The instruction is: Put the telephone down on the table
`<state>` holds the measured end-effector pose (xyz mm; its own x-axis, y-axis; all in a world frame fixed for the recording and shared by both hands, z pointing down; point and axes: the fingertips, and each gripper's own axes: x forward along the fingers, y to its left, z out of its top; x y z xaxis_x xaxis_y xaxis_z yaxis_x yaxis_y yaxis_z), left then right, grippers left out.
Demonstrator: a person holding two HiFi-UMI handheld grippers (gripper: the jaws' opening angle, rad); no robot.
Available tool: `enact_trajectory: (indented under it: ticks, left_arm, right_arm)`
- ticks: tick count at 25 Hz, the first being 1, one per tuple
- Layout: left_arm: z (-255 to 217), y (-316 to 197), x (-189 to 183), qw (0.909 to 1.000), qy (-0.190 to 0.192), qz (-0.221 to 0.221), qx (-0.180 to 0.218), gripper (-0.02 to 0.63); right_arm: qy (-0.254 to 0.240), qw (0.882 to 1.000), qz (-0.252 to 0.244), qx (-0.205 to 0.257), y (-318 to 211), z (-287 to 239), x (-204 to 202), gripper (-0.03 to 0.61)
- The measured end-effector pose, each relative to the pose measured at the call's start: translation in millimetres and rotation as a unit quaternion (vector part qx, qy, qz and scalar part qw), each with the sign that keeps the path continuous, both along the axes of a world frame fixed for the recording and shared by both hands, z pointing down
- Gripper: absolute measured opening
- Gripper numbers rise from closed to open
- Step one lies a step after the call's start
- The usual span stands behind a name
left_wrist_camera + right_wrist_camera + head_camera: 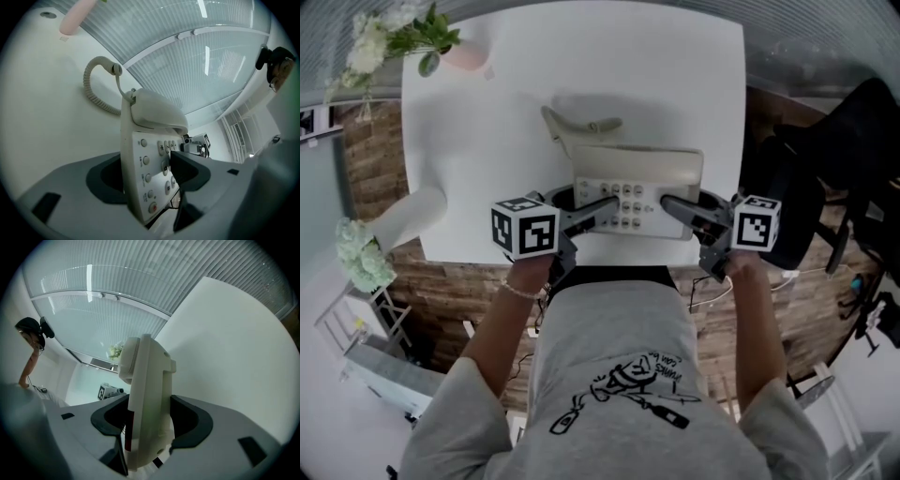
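We see a cream telephone point(637, 187) with pale grey keys and one red key point(152, 207). The table point(675, 84) is plain white. The left gripper point(598, 211) and right gripper point(680, 211) are grey with dark pads, and their cubes carry black-and-white square markers. At the upper left are white flowers point(384, 37) with green leaves and a pink vase point(469, 56). At the bottom is a grey shirt point(619, 375) with black print. The floor point(375, 159) is brown wood-grain.

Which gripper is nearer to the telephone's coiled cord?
Left. The left gripper holds the telephone at the end beside the coiled cord; the right gripper holds its opposite end.
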<state>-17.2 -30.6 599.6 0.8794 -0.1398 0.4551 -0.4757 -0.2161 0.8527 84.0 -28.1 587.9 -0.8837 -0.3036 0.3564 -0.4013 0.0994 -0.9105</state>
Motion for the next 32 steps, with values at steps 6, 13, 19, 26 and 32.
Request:
enact_trajectory:
  ticks: [6, 13, 19, 26, 32]
  left_arm:
    - [14, 2, 3, 0.9999, -0.004, 0.001, -0.009, 0.279]
    - [27, 4, 4, 0.9998, -0.012, -0.002, -0.016, 0.281]
    - [38, 4, 6, 0.9995, -0.019, -0.006, -0.023, 0.283]
    - [44, 4, 9, 0.9992, -0.032, -0.008, -0.022, 0.288]
    - [44, 4, 9, 0.9987, -0.047, -0.019, -0.013, 0.296]
  right_arm:
    - [0.002, 1.000, 0.000, -0.015, 2, 14, 3, 0.272]
    - [0.003, 1.000, -0.006, -0.027, 4, 29, 5, 0.272]
    - [-0.001, 0.999, -0.009, -0.033, 2, 39, 5, 0.272]
    - [0.001, 0.999, -0.011, -0.044, 3, 48, 7, 0.272]
    - [-0.001, 0.999, -0.010, -0.048, 2, 49, 8, 0.272]
